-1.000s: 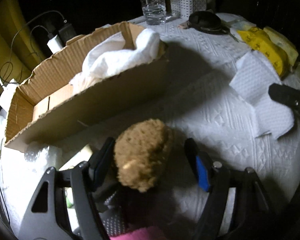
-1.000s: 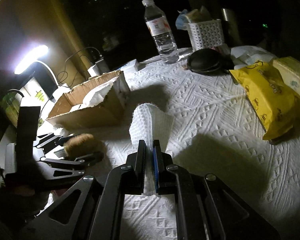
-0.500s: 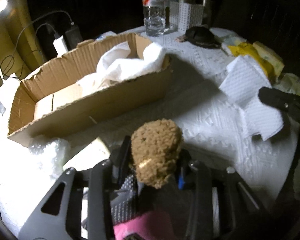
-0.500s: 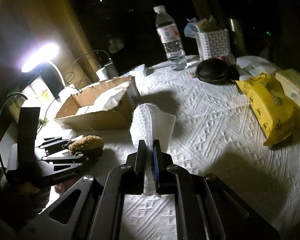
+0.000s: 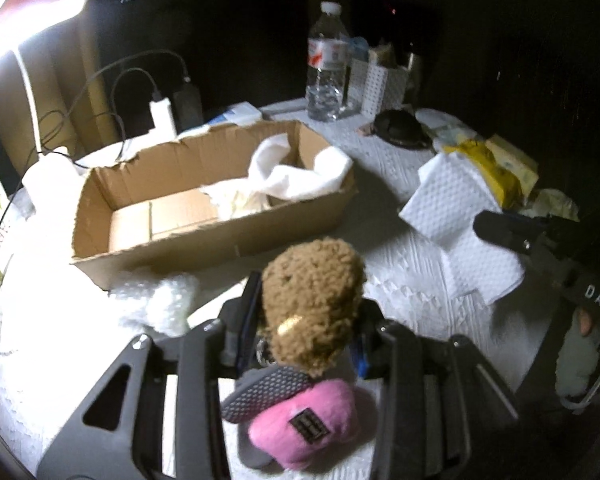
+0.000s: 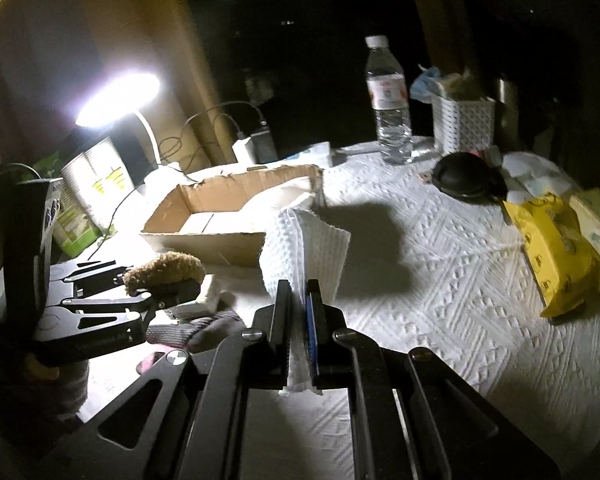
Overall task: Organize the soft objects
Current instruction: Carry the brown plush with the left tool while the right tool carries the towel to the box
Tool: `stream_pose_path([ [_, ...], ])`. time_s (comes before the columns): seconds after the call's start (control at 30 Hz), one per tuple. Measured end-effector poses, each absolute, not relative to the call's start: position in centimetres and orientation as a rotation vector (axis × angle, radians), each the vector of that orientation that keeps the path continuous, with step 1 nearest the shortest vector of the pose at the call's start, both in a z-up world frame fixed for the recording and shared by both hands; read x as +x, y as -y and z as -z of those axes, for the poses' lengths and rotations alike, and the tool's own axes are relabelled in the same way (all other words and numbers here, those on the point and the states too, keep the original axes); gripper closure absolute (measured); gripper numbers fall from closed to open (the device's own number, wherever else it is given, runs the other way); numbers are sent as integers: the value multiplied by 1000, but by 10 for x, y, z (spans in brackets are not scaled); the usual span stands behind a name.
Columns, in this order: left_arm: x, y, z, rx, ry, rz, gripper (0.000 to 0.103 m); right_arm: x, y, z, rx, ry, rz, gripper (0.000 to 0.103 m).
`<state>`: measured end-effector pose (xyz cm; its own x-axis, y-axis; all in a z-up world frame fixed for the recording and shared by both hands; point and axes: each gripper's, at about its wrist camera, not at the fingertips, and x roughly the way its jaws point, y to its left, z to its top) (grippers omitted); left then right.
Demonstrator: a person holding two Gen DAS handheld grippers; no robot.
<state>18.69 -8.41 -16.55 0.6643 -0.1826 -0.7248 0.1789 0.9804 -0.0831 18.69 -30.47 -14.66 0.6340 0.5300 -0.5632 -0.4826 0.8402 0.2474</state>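
Observation:
My left gripper [image 5: 306,312] is shut on a brown fuzzy soft toy [image 5: 312,300] and holds it above the table, in front of the open cardboard box [image 5: 220,240]. White cloths [image 5: 284,180] lie in the box's right end. My right gripper [image 6: 299,300] is shut on a white quilted paper towel [image 6: 304,240] that stands up from its jaws. It also shows in the left wrist view [image 5: 452,200], with the right gripper [image 5: 496,228] beside it. The left gripper and toy [image 6: 164,268] show at the right wrist view's left.
A pink plush piece with a grey sole [image 5: 300,424] and bubble wrap [image 5: 156,304] lie below my left gripper. A water bottle [image 6: 388,104], white basket [image 6: 464,124], black round object [image 6: 464,176] and yellow packet [image 6: 556,248] stand on the white tablecloth. A lamp [image 6: 116,96] shines at left.
My left gripper closed on the brown toy and lifted it up and back from the box. My right gripper kept holding the paper towel and rose slightly.

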Motion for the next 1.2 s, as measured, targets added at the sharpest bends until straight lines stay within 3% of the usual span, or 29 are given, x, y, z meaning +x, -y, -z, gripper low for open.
stream_pose_path([
  [0.63, 179, 8, 145, -96, -749, 126, 65, 194, 234, 123, -15, -656, -656, 95],
  [1.2, 203, -10, 126, -115, -672, 100, 64, 229, 214, 107, -33, -634, -679, 95],
])
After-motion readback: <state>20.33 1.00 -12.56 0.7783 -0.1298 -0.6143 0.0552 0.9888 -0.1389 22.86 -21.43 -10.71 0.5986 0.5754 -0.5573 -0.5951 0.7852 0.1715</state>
